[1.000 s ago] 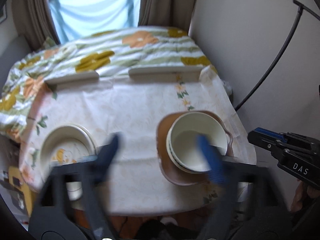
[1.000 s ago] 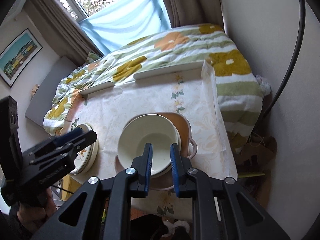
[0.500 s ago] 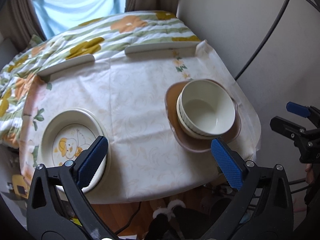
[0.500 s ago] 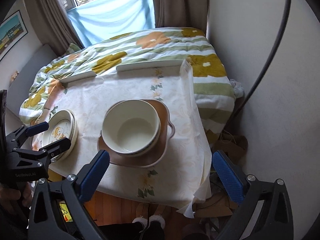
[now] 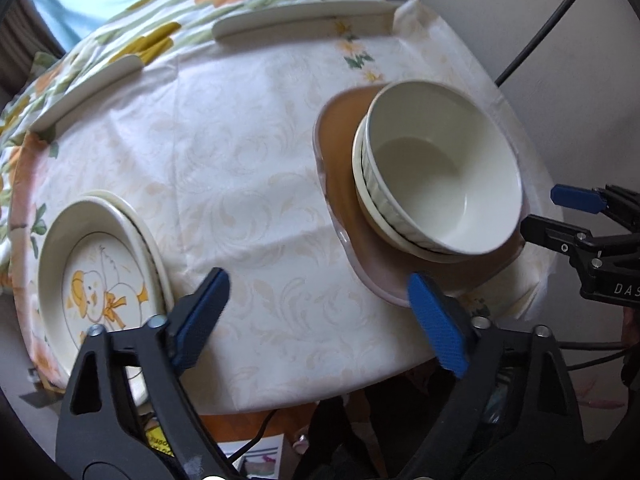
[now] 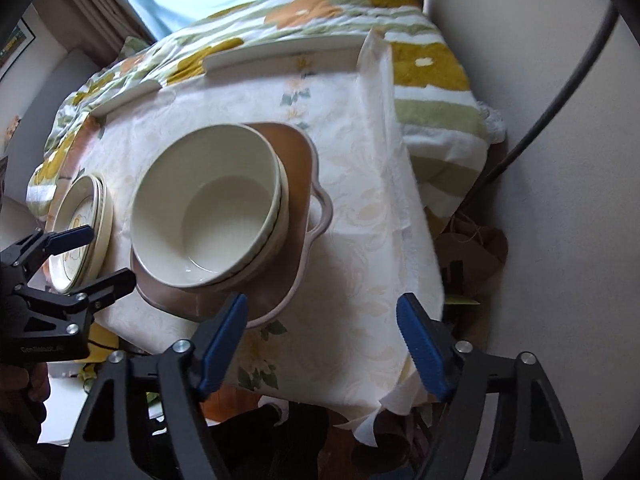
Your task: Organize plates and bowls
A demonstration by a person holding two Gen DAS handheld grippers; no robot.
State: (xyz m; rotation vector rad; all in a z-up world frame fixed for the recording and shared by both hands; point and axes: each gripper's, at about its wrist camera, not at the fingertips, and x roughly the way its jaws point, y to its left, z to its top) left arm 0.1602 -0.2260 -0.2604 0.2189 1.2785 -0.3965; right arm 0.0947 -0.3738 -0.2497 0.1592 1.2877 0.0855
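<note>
Two cream bowls [image 5: 436, 172] are stacked on a brown handled plate [image 5: 344, 184] at the table's right; they also show in the right wrist view [image 6: 208, 204]. A stack of cream plates with a duck picture [image 5: 96, 280] sits at the left front, seen edge-on in the right wrist view [image 6: 80, 224]. My left gripper [image 5: 320, 316] is open and empty above the front edge, between the two stacks. My right gripper [image 6: 320, 340] is open and empty, just in front of the brown plate [image 6: 296, 200].
The table has a pale floral cloth [image 5: 240, 168]. Two long cream strips [image 5: 296, 20] lie at its far edge against a flowered blanket [image 6: 432, 92]. A wall [image 6: 560, 160] and a black cable [image 6: 560, 96] stand to the right. Paper bags [image 6: 476, 252] lie on the floor.
My right gripper went from shut at the bowl's rim to wide open and drew back. Both grippers have since moved in closer to the table, jaws a little narrower.
</note>
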